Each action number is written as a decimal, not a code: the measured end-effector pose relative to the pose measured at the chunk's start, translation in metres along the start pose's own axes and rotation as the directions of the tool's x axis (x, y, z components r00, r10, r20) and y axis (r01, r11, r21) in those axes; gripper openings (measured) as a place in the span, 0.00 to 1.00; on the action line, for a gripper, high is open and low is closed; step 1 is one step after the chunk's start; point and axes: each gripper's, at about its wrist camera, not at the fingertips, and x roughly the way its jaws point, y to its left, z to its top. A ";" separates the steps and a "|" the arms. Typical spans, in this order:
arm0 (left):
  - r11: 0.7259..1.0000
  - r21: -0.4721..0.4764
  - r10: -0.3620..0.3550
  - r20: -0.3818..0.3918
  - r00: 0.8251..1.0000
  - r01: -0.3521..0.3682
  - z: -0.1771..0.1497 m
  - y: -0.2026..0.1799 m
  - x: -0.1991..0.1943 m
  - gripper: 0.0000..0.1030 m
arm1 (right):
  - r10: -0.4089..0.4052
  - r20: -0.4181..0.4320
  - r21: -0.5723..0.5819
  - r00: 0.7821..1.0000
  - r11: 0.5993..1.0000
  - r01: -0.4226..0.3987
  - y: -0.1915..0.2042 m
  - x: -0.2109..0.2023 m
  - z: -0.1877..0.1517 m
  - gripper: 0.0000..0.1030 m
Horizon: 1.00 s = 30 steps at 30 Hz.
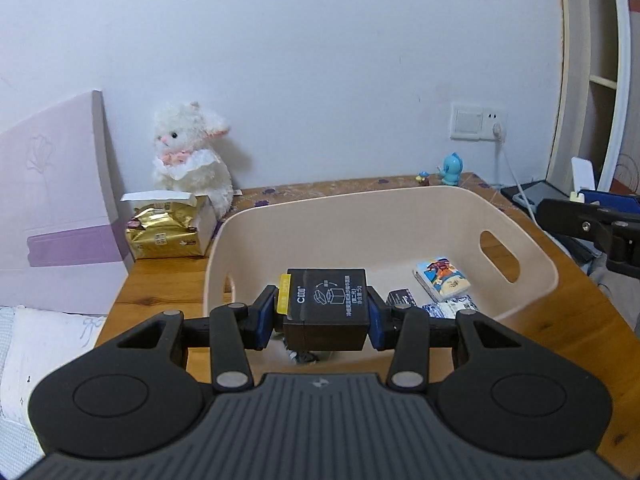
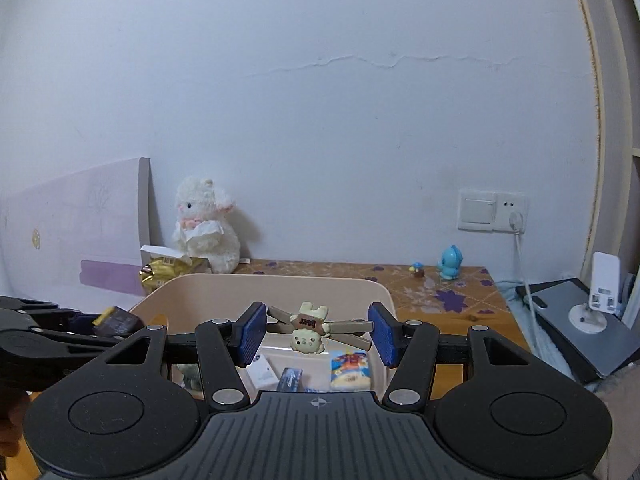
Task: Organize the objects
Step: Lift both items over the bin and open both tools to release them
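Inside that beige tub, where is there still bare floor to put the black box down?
The beige plastic tub is bare along its back wall and left side. Its front right is crowded: colourful tissue pack and small packets. The left gripper holds the black box.

The bin (image 1: 400, 216) looks like smooth matt beige plastic. The black box (image 1: 326, 304) has a matt card finish with white print. The desk (image 1: 160, 280) is varnished wood with visible grain. The plush lamb (image 1: 192, 156) is fluffy white cloth. The gold packet (image 1: 164, 232) is glossy crinkled foil. The fingers (image 1: 266, 320) carry ribbed blue pads.
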 end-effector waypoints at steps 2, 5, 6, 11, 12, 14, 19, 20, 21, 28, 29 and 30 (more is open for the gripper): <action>1.000 0.009 0.007 -0.020 1.000 -0.007 0.006 -0.004 0.016 0.45 | 0.002 -0.021 0.011 1.000 1.000 -0.002 0.000 0.014 0.003 0.52; 1.000 0.006 0.015 -0.070 0.997 -0.015 0.008 -0.006 0.043 0.45 | -0.003 -0.059 0.017 0.998 1.000 0.005 0.000 0.036 0.005 0.52; 1.000 0.005 0.017 -0.093 0.996 -0.017 0.008 -0.006 0.053 0.45 | -0.007 -0.075 0.016 0.997 1.000 0.009 0.001 0.043 0.005 0.52; 0.999 0.015 0.040 -0.186 0.982 -0.038 0.004 -0.005 0.090 0.45 | -0.040 -0.165 -0.013 0.986 0.999 0.038 0.000 0.080 -0.003 0.52; 0.999 0.023 0.050 -0.203 0.978 -0.046 0.002 -0.005 0.095 0.45 | -0.043 -0.187 -0.018 0.981 0.999 0.041 0.000 0.088 -0.005 0.52; 0.998 0.029 0.054 -0.239 0.970 -0.048 0.000 -0.006 0.103 0.45 | -0.048 -0.232 -0.032 0.971 0.999 0.042 0.000 0.101 -0.011 0.52; 0.998 0.036 0.063 -0.292 0.954 -0.055 -0.002 -0.005 0.112 0.46 | -0.042 -0.318 -0.052 0.947 0.998 0.027 0.000 0.120 -0.022 0.52; 0.998 0.039 0.065 -0.302 0.951 -0.056 -0.001 -0.005 0.113 0.46 | -0.048 -0.319 -0.067 0.946 0.997 0.027 0.001 0.121 -0.024 0.52; 0.998 0.040 0.065 -0.312 0.948 -0.055 -0.001 -0.005 0.114 0.46 | -0.058 -0.324 -0.085 0.944 0.996 0.032 0.003 0.122 -0.024 0.52; 0.997 0.047 0.071 -0.290 0.954 -0.059 0.002 -0.008 0.104 0.75 | -0.049 -0.340 -0.079 0.939 0.997 0.023 0.005 0.120 -0.021 0.72; 0.997 0.050 0.071 -0.275 0.959 -0.060 0.003 -0.008 0.100 0.77 | -0.041 -0.336 -0.071 0.941 0.997 0.018 0.004 0.117 -0.020 0.76; 0.997 0.055 0.073 -0.263 0.962 -0.061 0.005 -0.008 0.096 0.78 | -0.041 -0.331 -0.069 0.943 0.997 0.019 0.003 0.115 -0.018 0.78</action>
